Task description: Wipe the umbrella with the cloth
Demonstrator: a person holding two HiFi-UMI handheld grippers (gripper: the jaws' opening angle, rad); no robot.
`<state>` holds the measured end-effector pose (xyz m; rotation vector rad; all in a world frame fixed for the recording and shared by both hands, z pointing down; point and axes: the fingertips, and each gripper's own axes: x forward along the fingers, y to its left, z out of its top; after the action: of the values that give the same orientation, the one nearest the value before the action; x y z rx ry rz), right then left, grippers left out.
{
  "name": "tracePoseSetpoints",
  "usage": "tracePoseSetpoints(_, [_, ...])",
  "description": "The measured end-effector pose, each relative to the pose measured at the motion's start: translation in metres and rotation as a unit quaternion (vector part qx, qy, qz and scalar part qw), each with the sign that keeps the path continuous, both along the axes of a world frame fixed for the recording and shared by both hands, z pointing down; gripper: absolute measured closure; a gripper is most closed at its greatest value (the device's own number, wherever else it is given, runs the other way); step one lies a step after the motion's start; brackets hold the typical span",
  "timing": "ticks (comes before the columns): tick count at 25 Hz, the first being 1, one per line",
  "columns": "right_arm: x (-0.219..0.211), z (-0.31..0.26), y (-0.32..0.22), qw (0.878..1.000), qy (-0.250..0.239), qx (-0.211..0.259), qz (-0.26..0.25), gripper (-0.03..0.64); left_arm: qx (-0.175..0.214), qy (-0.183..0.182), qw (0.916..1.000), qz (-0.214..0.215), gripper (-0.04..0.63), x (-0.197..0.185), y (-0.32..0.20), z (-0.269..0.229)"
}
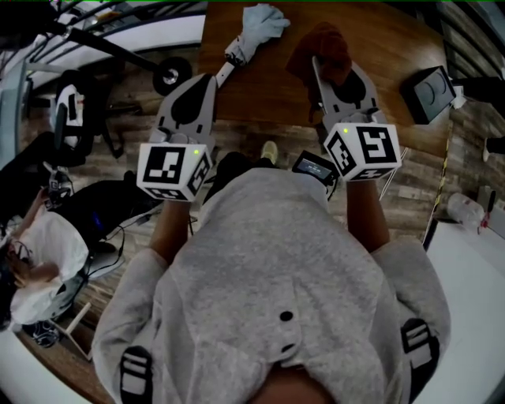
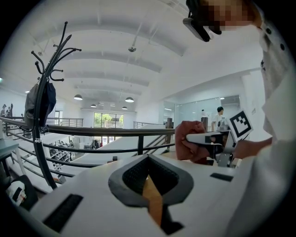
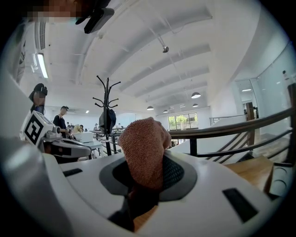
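Right hand-held gripper (image 1: 319, 69) clamps the rust-brown terry cloth (image 1: 325, 49); left hand-held gripper (image 1: 211, 80) closed, empty. Folded pale-blue umbrella (image 1: 259, 25) lies near wooden bench (image 1: 394, 47) left edge, apart from both. Step: approach. Next: lower cloth onto canopy

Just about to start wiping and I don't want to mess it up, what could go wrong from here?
The umbrella lies loose on the table, and the left gripper is shut and empty near its handle, so a wipe could push it along. The cloth is a bunched wad in the right gripper; hard jaw tips might scrape the fabric.
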<state>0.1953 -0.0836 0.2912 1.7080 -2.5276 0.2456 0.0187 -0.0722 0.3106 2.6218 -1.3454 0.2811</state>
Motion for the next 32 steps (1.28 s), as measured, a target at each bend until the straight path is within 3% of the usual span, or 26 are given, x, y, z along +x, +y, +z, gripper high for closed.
tracePoseSetpoints(11, [-0.016,0.014,-0.034,0.999,0.033,-0.024,0.009,0.508,-0.034,-0.003,0.9994,0.005,0.583,-0.018,-0.039,0.034])
tracePoseSetpoints(21, [-0.045,0.036,-0.096,0.997,0.055,-0.047,0.009,0.508,-0.097,-0.022,0.9945,0.031,0.581,-0.034,-0.089,0.093])
tracePoseSetpoints(32, [-0.064,0.091,-0.157,0.989,0.118,-0.091,-0.007,0.506,-0.186,-0.057,0.9788,0.062,0.581,-0.042,-0.118,0.186])
